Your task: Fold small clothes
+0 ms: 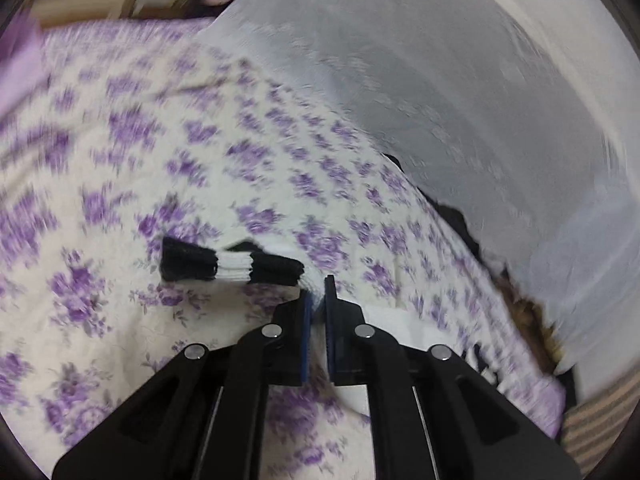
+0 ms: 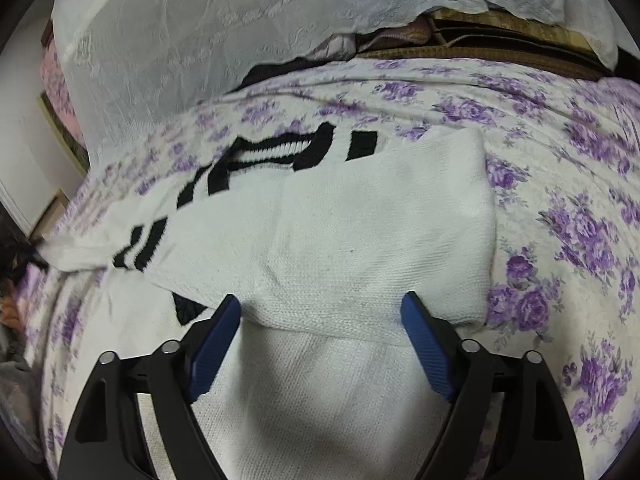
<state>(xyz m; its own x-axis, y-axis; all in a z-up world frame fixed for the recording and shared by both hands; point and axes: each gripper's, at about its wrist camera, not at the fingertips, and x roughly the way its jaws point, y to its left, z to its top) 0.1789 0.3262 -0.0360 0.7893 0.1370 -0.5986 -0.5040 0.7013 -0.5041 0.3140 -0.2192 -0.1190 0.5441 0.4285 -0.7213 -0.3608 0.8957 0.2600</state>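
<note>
My left gripper (image 1: 319,298) has its jaws nearly together, pinching a bit of white knit fabric between the blue pads (image 1: 307,320); the view is blurred. That fabric belongs to the sweater (image 2: 360,220), white w/ black stripes, which lies on the bed (image 2: 560,208) over a bedspread w/ purple flowers. In the left wrist view the striped cuff (image 1: 232,266) sticks out just beyond the fingertips, lying on the bedspread toward the bed's middle.

My right gripper (image 2: 322,308) has jaws wide apart, nothing gripped; the pads (image 2: 216,344) stand either side of a folded edge of the sweater, above the cloth. I can't tell if the tips touch it. In the right wrist view the sweater's body is doubled over itself, w/ the black-striped sleeve (image 2: 224,176) trailing toward the bed's far left edge.

A white lace curtain (image 2: 180,40) hangs along the far edge of the bed.
</note>
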